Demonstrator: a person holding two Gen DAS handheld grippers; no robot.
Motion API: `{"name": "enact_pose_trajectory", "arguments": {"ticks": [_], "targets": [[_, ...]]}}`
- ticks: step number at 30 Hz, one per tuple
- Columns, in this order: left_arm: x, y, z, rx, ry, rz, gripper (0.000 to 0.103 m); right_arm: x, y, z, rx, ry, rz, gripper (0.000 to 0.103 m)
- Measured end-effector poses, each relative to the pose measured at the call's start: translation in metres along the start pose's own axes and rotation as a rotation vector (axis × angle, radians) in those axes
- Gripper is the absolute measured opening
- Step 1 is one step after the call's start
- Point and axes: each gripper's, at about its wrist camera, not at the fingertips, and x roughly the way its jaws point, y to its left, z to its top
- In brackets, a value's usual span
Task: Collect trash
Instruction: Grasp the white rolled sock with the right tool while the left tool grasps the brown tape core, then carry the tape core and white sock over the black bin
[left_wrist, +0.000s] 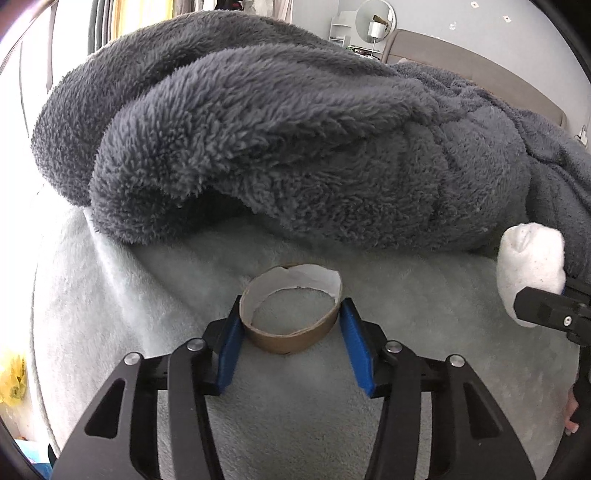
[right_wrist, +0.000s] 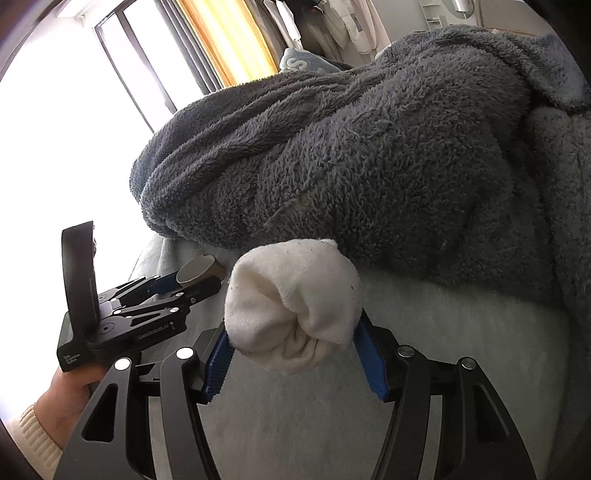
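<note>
the cardboard ring (left_wrist: 291, 317), what looks like the stub of a used-up paper or tape roll, lies on the pale plush cover (left_wrist: 110, 295) of the bed, just in front of the big heap of dark grey fleece blanket (left_wrist: 280, 140). the left gripper (left_wrist: 291, 325) has it between its blue pads (left_wrist: 231, 347), one pad against each side of the ring; the left pad touches the wall, the right one looks just at it, so i'd call it closing on the ring without a firm squeeze that i can see. a torn white paper lining stands up around the far inside edge. it should weigh next to nothing, and the wall is thin and open, so it will flatten into an oval if pinched hard across the middle; a light grip on opposite walls ought to be enough, and the dry cardboard shouldn't slip on the ribbed pads. the soft cover beneath gives way, so pushing down won't help. off to the side, the right gripper (right_wrist: 295, 347) is clamped on a balled white sock (right_wrist: 295, 302), soft and squashy, held up clear of the cover and close to the blanket's edge.
</note>
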Motion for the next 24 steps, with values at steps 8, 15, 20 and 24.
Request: {"name": "enact_pose_trajectory", "arguments": {"ticks": [8, 15, 20, 24], "targets": [[-0.022, -0.014, -0.003, 0.005, -0.076, 0.018, 0.053, -0.003, 0.016, 0.000, 0.046, -0.008, 0.021, 0.061], [-0.047, -0.020, -0.016, 0.027, -0.098, 0.013, 0.053, -0.011, 0.041, -0.008, 0.029, -0.005, 0.027, 0.061], [-0.067, -0.016, -0.031, 0.041, -0.099, 0.013, 0.053, -0.014, 0.062, -0.018, -0.005, 0.013, 0.008, 0.061], [-0.078, -0.010, -0.041, 0.029, -0.100, 0.023, 0.053, -0.018, 0.072, -0.021, -0.004, 0.012, 0.013, 0.061]]}}
